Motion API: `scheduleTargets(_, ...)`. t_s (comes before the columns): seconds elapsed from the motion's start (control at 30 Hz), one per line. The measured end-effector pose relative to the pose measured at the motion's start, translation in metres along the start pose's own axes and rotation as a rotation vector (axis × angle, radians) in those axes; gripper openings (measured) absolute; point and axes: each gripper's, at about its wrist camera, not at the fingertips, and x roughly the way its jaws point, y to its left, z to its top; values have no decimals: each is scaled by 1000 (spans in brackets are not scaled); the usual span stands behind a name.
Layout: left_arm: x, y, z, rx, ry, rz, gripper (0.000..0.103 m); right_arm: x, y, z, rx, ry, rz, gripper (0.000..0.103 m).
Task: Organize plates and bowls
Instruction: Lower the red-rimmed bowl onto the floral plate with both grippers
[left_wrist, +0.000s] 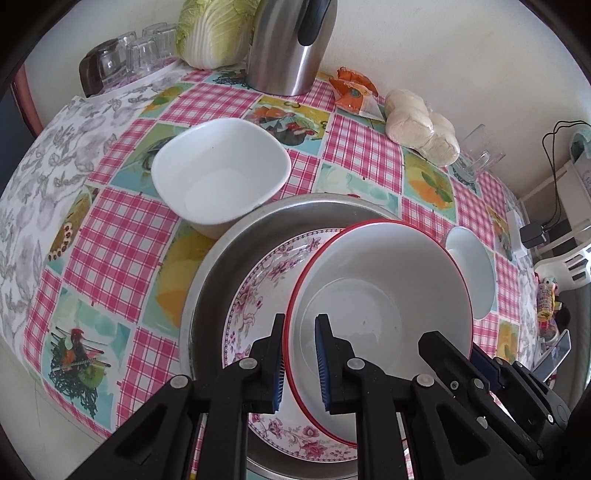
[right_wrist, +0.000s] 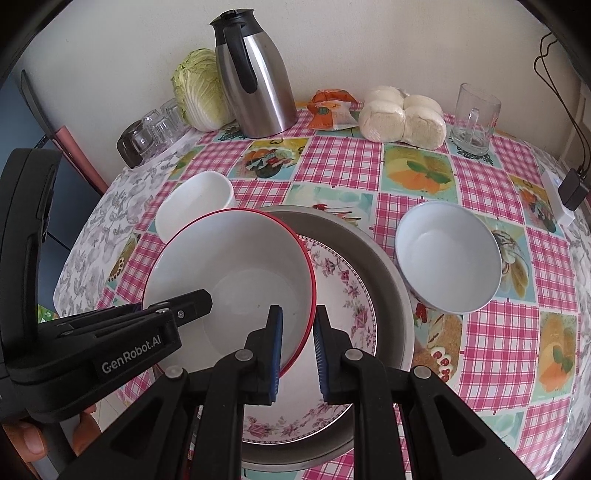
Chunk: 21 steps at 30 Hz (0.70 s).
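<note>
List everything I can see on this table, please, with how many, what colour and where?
red-rimmed bowl: 1, white, tilted over floral plate, held by both grippers
floral plate: 1, white and pink, in metal tray
metal tray: 1, grey, table centre
square bowl: 1, white, left of tray
round bowl: 1, white, right of tray
thermos jug: 1, steel, rear
cabbage: 1, green, rear left
glass mug: 1, clear, rear right
left gripper: black, on bowl rim
right gripper: black, on bowl rim

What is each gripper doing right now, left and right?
Left gripper: closed on the near-left rim of the red-rimmed bowl.
Right gripper: closed on the same bowl's right rim.
</note>
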Motion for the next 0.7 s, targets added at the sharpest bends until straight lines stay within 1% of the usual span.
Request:
scheduleTargets(0.43, 17, -1, 0, 1, 58, 29, 17, 16, -4, -2, 12, 50, -5, 17)
scheduleTargets(0.7, 18, -1, 0, 10, 53, 37, 17, 18, -6, -3, 19, 48, 8, 18)
